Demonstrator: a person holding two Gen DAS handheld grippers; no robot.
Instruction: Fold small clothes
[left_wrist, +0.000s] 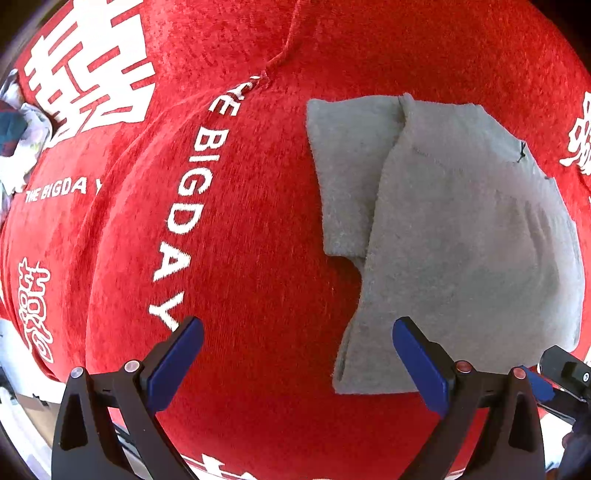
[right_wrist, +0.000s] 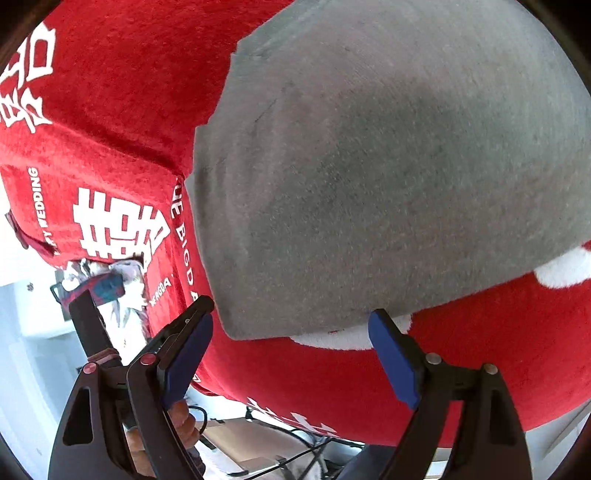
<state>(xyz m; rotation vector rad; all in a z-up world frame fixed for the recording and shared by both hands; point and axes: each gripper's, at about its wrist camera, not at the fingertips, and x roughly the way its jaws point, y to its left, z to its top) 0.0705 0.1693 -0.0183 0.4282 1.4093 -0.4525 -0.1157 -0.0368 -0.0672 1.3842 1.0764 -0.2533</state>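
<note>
A small grey garment (left_wrist: 443, 229) lies partly folded on a red cloth (left_wrist: 240, 221) with white print; one flap is turned over the rest. My left gripper (left_wrist: 297, 332) is open and empty, just short of the garment's near left corner, its right finger (left_wrist: 421, 362) over the grey edge. In the right wrist view the grey garment (right_wrist: 388, 166) fills most of the frame. My right gripper (right_wrist: 291, 325) is open and empty at the garment's near edge. The right gripper's body shows at the left wrist view's right edge (left_wrist: 565, 373).
A crumpled patterned cloth (left_wrist: 18, 136) lies at the red cloth's far left edge; it also shows in the right wrist view (right_wrist: 110, 284). The red cloth's front edge (right_wrist: 295, 402) drops off to cables and a floor below.
</note>
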